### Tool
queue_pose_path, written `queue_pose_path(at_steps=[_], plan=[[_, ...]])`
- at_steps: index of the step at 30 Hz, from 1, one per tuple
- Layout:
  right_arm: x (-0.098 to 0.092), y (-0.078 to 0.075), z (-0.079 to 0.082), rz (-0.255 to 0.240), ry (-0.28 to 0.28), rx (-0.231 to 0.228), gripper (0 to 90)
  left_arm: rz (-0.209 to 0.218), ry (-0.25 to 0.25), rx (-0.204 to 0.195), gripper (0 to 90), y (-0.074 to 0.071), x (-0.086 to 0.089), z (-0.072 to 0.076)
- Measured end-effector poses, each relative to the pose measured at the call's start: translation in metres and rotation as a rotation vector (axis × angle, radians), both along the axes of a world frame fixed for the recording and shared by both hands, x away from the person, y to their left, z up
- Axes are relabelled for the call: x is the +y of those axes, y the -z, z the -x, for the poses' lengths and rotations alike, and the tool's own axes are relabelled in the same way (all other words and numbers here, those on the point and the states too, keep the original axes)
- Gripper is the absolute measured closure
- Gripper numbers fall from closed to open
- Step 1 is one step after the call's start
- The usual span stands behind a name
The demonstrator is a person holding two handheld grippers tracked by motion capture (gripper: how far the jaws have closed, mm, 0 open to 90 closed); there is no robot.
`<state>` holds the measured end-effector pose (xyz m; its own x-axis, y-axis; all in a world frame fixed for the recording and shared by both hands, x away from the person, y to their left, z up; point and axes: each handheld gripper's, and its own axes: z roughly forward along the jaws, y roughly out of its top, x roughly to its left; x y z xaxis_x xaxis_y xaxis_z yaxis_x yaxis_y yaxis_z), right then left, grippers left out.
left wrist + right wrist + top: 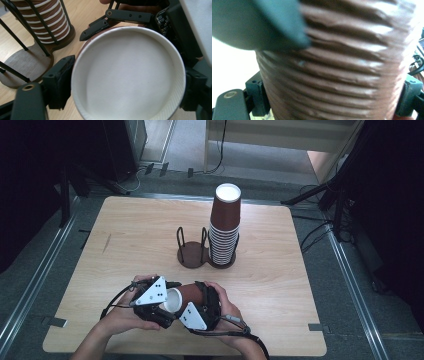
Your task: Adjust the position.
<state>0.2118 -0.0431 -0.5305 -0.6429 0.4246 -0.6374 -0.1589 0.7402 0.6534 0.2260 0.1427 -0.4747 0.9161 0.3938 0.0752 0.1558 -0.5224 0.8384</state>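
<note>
Two grippers are held close together near the front edge of the tabletop (125, 220), a little left of its middle, with one brown paper cup (182, 297) lying on its side between them. Much bare wood is left on the left half of the tabletop and along its right edge. Near the middle, farther back, a dark cup holder (192, 255) with thin upright rods is seen, its left ring bare and its right ring filled by a tall stack of cups (225, 227); both are well apart from the hands.

From the left, a forearm is brought in over the front edge and the left gripper (162, 312) is angled toward the cup's white open mouth. In the left gripper view, its jaws are set on either side of the rim (128, 75) and appear to press on it.

On the right, the right gripper (202, 302) is held with the hand beneath and behind it. In the right gripper view, the ribbed brown wall (337, 75) is pinched between its jaws.
</note>
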Motion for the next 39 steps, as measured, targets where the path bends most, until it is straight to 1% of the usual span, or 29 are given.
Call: queue_pose_path(at_steps=[7, 11, 14, 15, 16, 19, 22, 26, 30, 32, 34, 35, 37, 39], plan=[[-0.0001, 0.0006, 0.0002, 0.003, -0.01, 0.004, 12.4, -0.006, 0.003, -0.005, 19.0, 0.0011, -0.0002, 0.0002], [-0.0004, 0.0009, 0.0005, 0.003, -0.017, 0.005, 11.9, -0.003, 0.007, -0.003, 19.4, 0.0009, 0.0008, 0.0005], [-0.0005, 0.001, 0.001, -0.009, -0.014, -0.008, 10.9, 0.005, 0.007, -0.015, 20.3, -0.0006, 0.0018, 0.0012], [-0.0005, 0.0001, 0.0005, -0.021, -0.012, -0.005, 10.4, 0.007, 0.009, -0.012, 20.7, -0.0014, 0.0022, 0.0007], [-0.0005, 0.0001, 0.0005, -0.021, -0.012, -0.005, 10.4, 0.007, 0.009, -0.012, 20.9, -0.0014, 0.0022, 0.0007], [-0.0015, 0.0, 0.0004, -0.027, -0.018, 0.0, 9.4, 0.014, 0.009, 0.009, 21.5, -0.0015, 0.0025, -0.0003], [-0.0026, 0.001, 0.0012, -0.028, -0.021, -0.006, 8.6, 0.016, 0.014, 0.02, 22.1, -0.0017, 0.0025, -0.0012], [-0.004, 0.0015, 0.0007, -0.039, -0.029, -0.002, 7.5, 0.017, 0.022, 0.022, 22.8, -0.0013, 0.0024, -0.0021], [-0.0044, 0.0026, 0.0016, -0.035, -0.024, 0.0, 6.6, 0.013, 0.027, 0.021, 23.1, -0.0003, 0.0019, -0.0026], [-0.0047, 0.0025, 0.002, -0.039, -0.026, 0.0, 2.7, 0.006, 0.015, 0.012, 23.1, -0.0001, 0.002, -0.0031], [-0.0055, 0.0015, 0.0026, -0.045, -0.038, 0.008, 0.9, 0.013, 0.01, 0.018, 23.1, -0.0004, 0.0038, -0.0041], [-0.0059, 0.0005, 0.0028, -0.061, -0.039, -0.001, 0.0, 0.017, 0.005, 0.017, 23.1, -0.0006, 0.0045, -0.0042], [-0.0063, 0.0002, 0.0027, -0.065, -0.039, 0.001, 0.0, 0.025, 0.004, 0.022, 23.1, -0.0011, 0.0061, -0.0049], [-0.007, -0.0002, 0.0029, -0.068, -0.039, 0.001, 0.0, 0.026, -0.002, 0.017, 23.1, -0.0016, 0.0072, -0.0052]])
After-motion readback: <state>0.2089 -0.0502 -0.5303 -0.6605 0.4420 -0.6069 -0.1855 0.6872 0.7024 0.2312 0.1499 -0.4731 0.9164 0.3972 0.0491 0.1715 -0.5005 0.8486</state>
